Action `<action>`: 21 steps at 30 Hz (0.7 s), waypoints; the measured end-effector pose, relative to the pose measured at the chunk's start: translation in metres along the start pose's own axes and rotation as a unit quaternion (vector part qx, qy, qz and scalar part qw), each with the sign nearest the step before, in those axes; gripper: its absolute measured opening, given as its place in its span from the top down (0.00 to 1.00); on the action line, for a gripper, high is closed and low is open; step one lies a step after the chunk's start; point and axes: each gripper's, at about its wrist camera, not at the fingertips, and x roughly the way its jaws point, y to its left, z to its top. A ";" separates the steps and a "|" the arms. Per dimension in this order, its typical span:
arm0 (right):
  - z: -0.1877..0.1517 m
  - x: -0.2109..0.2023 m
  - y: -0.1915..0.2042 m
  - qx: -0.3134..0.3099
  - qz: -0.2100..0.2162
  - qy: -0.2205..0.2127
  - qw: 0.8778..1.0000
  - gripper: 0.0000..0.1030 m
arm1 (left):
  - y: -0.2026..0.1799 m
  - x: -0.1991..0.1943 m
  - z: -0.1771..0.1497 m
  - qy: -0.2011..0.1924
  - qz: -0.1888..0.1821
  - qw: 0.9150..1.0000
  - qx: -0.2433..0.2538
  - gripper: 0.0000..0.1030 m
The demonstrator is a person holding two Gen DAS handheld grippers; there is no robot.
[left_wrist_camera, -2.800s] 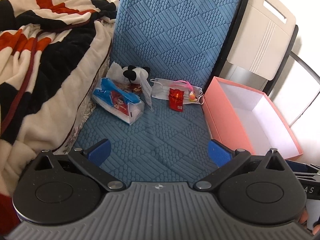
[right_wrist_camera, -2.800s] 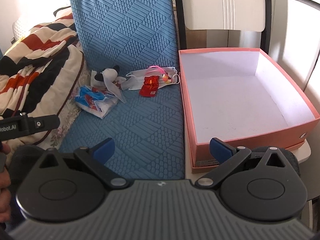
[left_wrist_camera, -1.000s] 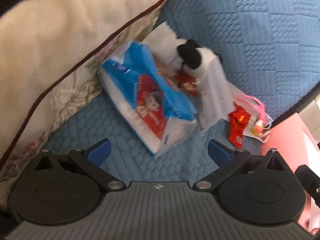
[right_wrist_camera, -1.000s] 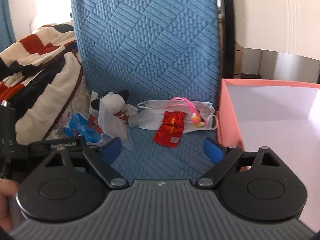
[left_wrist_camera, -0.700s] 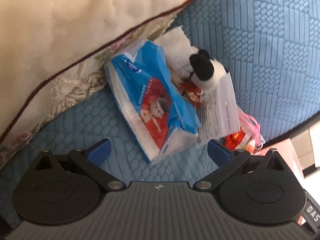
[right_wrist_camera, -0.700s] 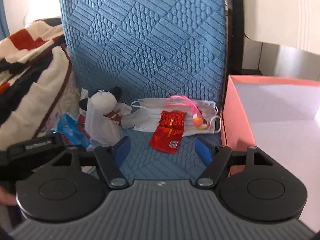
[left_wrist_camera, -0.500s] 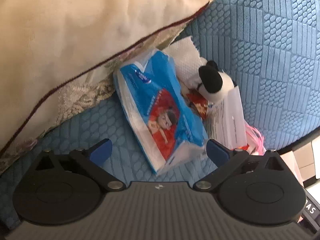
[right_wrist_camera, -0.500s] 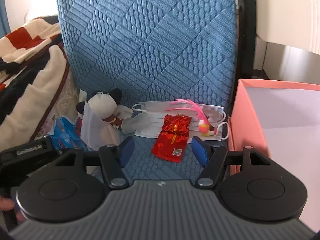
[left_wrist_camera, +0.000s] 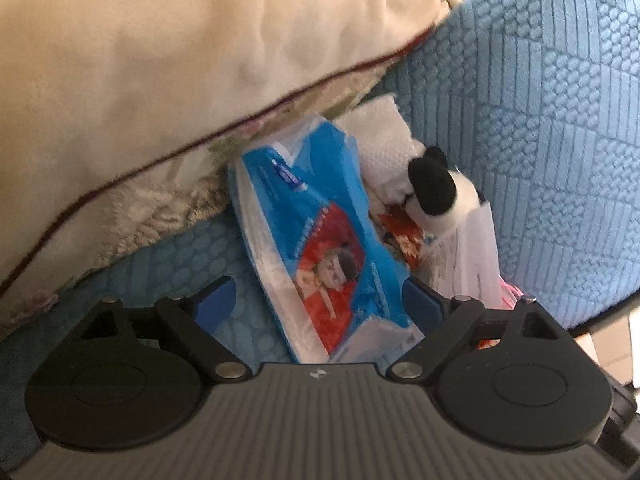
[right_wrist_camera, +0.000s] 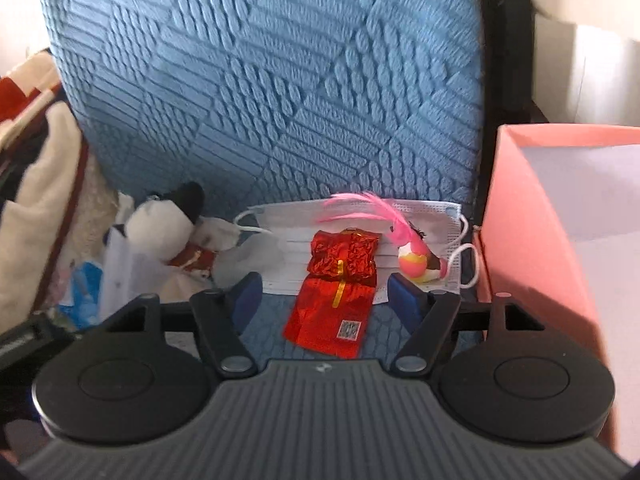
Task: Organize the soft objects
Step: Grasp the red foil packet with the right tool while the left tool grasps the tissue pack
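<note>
Tissue pack (left_wrist_camera: 320,256), in blue and red plastic film, lies on the blue cushion (left_wrist_camera: 560,160) against the cream blanket (left_wrist_camera: 140,80) at left; judged light, squashy and slippery, so best taken across its narrow width near the middle. The left gripper (left_wrist_camera: 312,300) straddles its near end, jaws wide but just closing in, pads not yet pressing. Right of it the panda plush (right_wrist_camera: 160,224) leans on its plastic sleeve, soft and easily pinched. Further right, a red foil pouch (right_wrist_camera: 336,292) rests on a face mask (right_wrist_camera: 360,240); thin and crinkly, it likely needs an edge grip. The right gripper (right_wrist_camera: 324,296) brackets it, jaws part open and just widening, holding nothing. The pink box (right_wrist_camera: 532,216) stands at far right.
</note>
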 end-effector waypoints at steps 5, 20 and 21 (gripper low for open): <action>0.008 0.027 0.000 -0.001 -0.007 0.006 1.000 0.32 | 0.004 0.002 0.003 -0.006 -0.005 1.000 -0.014 0.12; 0.009 0.065 0.010 -0.028 -0.058 0.028 0.998 0.34 | -0.014 0.010 -0.003 -0.013 0.023 0.998 0.055 0.41; 0.009 0.066 0.008 -0.023 -0.056 0.032 0.998 0.35 | -0.017 0.011 -0.005 -0.013 0.026 0.997 0.066 0.42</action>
